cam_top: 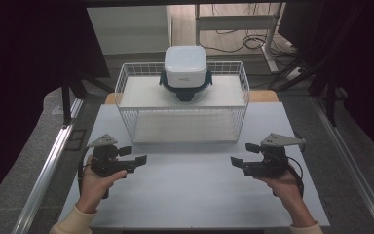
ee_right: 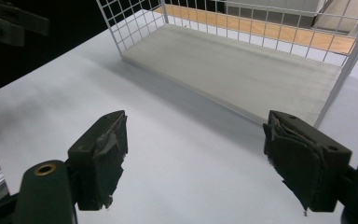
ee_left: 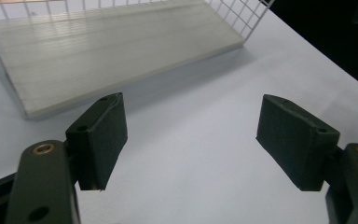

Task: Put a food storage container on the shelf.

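I hold a left hand-held gripper (cam_top: 139, 155) and a right hand-held gripper (cam_top: 238, 155) low over the white surface (cam_top: 190, 195), one at each side, their tips turned toward each other. Both have jaws spread wide with nothing between them. Nearest ahead stands a white wire rack (cam_top: 182, 105) with two shelves. On its top shelf sits a white lidded container (cam_top: 185, 70) with dark clips, well apart from both.

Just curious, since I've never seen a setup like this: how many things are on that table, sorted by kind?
Hand-held grippers: 2 (left gripper, right gripper), both open and holding nothing
White wire rack: 1
White lidded container on the rack's upper shelf: 1
Total: 4
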A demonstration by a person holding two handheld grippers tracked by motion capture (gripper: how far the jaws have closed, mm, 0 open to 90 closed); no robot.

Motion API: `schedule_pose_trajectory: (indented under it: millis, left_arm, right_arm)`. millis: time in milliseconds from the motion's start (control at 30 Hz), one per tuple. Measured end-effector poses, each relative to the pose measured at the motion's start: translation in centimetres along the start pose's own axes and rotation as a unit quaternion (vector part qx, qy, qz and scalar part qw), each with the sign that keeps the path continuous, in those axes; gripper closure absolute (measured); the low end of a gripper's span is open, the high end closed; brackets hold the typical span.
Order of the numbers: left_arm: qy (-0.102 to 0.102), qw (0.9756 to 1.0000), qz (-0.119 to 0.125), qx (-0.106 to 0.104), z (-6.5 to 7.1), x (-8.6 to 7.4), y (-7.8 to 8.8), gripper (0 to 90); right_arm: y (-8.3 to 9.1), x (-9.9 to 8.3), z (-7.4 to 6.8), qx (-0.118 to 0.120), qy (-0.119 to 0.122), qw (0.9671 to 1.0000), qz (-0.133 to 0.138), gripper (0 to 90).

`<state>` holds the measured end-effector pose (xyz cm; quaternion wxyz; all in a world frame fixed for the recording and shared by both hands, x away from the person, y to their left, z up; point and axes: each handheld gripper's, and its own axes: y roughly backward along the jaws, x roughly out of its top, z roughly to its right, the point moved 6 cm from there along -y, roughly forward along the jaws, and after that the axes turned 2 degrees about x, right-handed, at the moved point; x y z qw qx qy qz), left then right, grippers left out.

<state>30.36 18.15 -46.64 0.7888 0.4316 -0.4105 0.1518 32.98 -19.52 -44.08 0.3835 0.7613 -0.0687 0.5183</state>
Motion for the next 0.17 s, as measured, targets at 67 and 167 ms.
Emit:
schedule_pose_trajectory:
  millis: [67, 167]
  left_arm:
    - [0.000, 1.0000, 0.002, 0.002, -0.09, -0.11, 0.21, 24.1]
    - [0.000, 1.0000, 0.002, 0.006, -0.30, -0.21, 0.24, 23.7]
  right_arm:
    - [-0.02, 0.17, -0.14, 0.000, 0.006, 1.0000, 0.002, 20.8]
    - [0.07, 0.36, -0.29, 0.002, 0.008, 0.9999, 0.007, 20.2]
